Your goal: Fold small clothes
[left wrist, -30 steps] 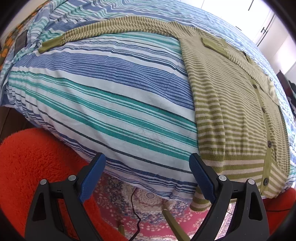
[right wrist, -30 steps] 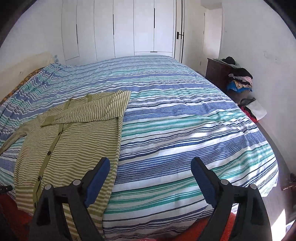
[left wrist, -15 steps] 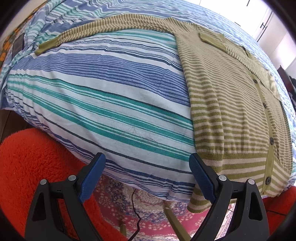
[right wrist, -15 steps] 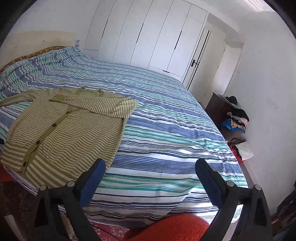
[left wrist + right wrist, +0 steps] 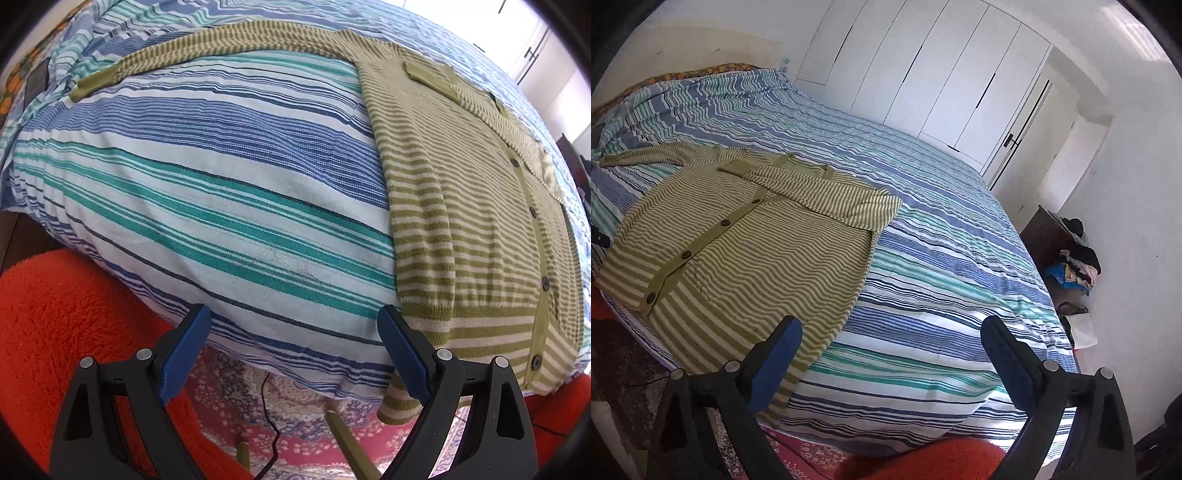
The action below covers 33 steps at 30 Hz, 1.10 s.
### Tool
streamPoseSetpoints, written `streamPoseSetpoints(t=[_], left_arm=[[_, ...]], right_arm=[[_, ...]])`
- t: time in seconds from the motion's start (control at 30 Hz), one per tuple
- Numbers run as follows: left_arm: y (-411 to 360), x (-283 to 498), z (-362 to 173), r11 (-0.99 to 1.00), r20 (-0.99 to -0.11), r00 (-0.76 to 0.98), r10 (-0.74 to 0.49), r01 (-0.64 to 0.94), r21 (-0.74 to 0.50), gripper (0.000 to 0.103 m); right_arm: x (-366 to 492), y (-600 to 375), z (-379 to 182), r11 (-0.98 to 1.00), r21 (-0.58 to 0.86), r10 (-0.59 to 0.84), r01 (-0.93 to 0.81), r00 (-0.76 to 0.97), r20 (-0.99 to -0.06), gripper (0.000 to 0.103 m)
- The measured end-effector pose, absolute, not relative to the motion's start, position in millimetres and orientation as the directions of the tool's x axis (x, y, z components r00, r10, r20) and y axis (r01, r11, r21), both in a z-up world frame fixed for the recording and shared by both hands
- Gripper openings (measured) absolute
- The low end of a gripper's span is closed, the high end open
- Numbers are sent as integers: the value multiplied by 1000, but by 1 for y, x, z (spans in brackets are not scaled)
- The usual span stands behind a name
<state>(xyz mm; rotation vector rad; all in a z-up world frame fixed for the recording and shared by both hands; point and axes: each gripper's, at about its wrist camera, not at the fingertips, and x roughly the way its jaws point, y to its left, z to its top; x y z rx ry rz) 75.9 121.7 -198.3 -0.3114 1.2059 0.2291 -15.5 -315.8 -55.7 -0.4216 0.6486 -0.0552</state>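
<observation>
A green and cream striped cardigan (image 5: 476, 221) lies flat, buttons up, on the striped bed (image 5: 221, 192). Its hem hangs a little over the front edge. One sleeve (image 5: 207, 48) stretches out to the far left. The other sleeve (image 5: 827, 192) is folded across the chest in the right wrist view, where the cardigan (image 5: 746, 258) lies at the left. My left gripper (image 5: 291, 350) is open and empty, just off the bed's front edge, left of the hem. My right gripper (image 5: 890, 354) is open and empty above the bed's front edge, right of the cardigan.
A red fluffy rug (image 5: 55, 332) and a patterned carpet (image 5: 295, 424) with a black cable lie below the bed edge. White wardrobe doors (image 5: 923, 74) stand behind the bed. A dark dresser with piled clothes (image 5: 1071, 258) stands at the right wall.
The left gripper has dropped slightly and drawn closer to the bed's front edge. The right gripper has swung right and tilted, so the cardigan now sits further left in its view.
</observation>
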Motion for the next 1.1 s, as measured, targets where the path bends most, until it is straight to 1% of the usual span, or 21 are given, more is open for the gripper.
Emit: streamPoseSetpoints(t=[0.1, 0.17, 0.23, 0.37, 0.47, 0.73, 1.1], left_arm=[[123, 78, -200, 931, -941, 337, 3, -345, -120, 92], [124, 78, -200, 929, -942, 335, 0, -349, -124, 92], [125, 78, -201, 927, -943, 334, -3, -352, -127, 92], [130, 77, -200, 920, -941, 338, -14, -364, -145, 92], [135, 75, -200, 909, -939, 341, -33, -381, -170, 92], [140, 73, -200, 899, -936, 349, -57, -389, -199, 92], [136, 75, -200, 902, -938, 341, -56, -386, -194, 92]], right_arm=[[-15, -302, -47, 956, -270, -74, -116, 796, -601, 97], [-14, -286, -49, 961, -234, -26, -147, 795, -606, 97], [-14, -264, -60, 943, -264, 0, -205, 789, -614, 97], [-16, -231, -96, 868, -365, 5, -336, 741, -671, 97], [-16, -220, -108, 837, -393, 6, -380, 726, -688, 97], [-14, -217, -117, 828, -411, -16, -381, 717, -697, 97], [-13, -218, -119, 830, -412, -24, -377, 712, -702, 97]])
